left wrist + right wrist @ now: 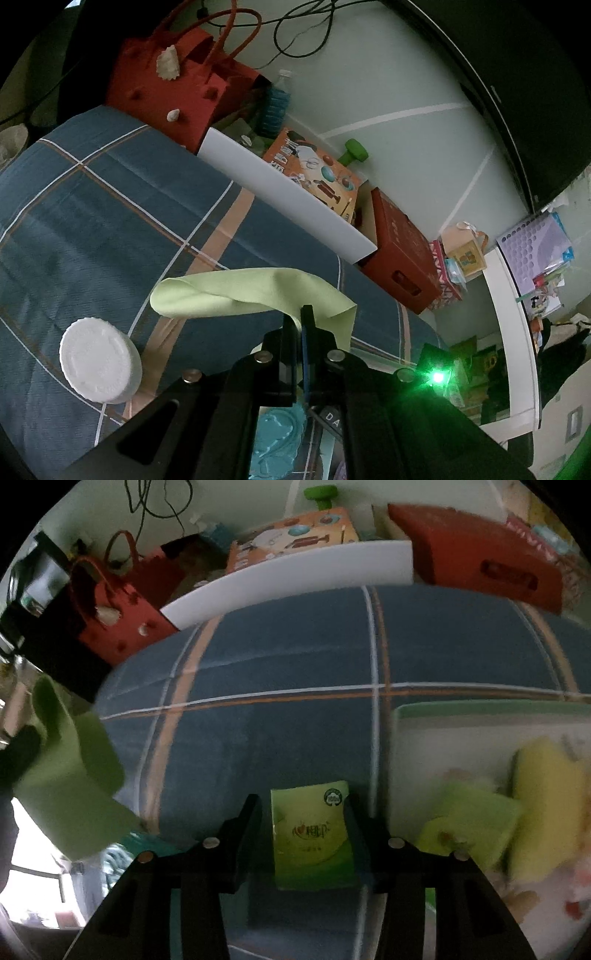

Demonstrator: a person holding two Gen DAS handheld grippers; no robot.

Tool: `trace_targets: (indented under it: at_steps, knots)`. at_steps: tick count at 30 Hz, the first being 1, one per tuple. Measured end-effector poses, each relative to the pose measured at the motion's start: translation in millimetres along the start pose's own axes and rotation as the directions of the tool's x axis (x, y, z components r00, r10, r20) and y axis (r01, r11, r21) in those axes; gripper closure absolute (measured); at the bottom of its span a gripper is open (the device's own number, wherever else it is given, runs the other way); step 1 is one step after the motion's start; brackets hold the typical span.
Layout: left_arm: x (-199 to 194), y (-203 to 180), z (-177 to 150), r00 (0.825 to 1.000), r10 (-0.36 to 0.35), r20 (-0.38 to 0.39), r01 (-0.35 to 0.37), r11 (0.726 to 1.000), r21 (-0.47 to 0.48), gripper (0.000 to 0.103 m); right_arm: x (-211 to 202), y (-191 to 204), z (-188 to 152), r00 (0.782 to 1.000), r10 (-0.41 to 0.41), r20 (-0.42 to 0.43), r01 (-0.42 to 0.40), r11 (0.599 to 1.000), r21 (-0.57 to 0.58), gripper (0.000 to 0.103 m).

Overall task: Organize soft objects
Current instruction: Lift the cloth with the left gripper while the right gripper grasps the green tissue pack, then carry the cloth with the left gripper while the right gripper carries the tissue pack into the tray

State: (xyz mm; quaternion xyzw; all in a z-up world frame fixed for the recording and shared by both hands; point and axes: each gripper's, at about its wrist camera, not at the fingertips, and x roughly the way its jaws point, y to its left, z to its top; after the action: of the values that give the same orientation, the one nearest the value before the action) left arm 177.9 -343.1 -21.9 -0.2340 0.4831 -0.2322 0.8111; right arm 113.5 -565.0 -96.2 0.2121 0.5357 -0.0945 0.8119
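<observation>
The things sat on a bed covered by a blue plaid sheet (110, 206) with white and orange lines. A white round lid-like container (99, 363) lay directly on it. At the right, a white tray (480, 720) with a green rim rested on the sheet. Along the far edge stood a white board (288, 199), perhaps leaning against the bed.

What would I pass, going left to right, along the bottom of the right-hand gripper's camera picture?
Pale green cloth → green tissue packet between the gripper's fingers → green sponge → yellow sponge.
</observation>
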Motion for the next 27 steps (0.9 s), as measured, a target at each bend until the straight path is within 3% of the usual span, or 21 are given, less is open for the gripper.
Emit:
trace_targets:
  at_steps: [7,11,18,25,27]
  knots:
    - [-1,2,0,1.0,-0.001,-0.001,0.001,1.0,-0.009,0.102,4,4,1,0.998,-0.058,-0.012,0.057,0.998,-0.034,0.055]
    - [0,1,1,1.0,-0.006,-0.002,0.006,1.0,-0.005,0.102,12,7,7,0.998,-0.036,-0.051,0.033,0.998,-0.055,0.055]
    - [3,3,1,1.0,-0.005,-0.009,0.005,1.0,-0.014,0.102,25,17,19,0.99,-0.077,-0.116,0.061,0.989,-0.134,0.053]
    - [4,3,1,1.0,-0.003,-0.012,0.003,1.0,-0.017,0.102,41,15,24,0.98,-0.03,-0.197,0.003,0.991,-0.136,0.05]
    - [3,3,1,1.0,-0.003,-0.009,0.003,1.0,-0.017,0.102,41,15,25,0.981,-0.035,-0.192,0.006,0.989,-0.151,0.054]
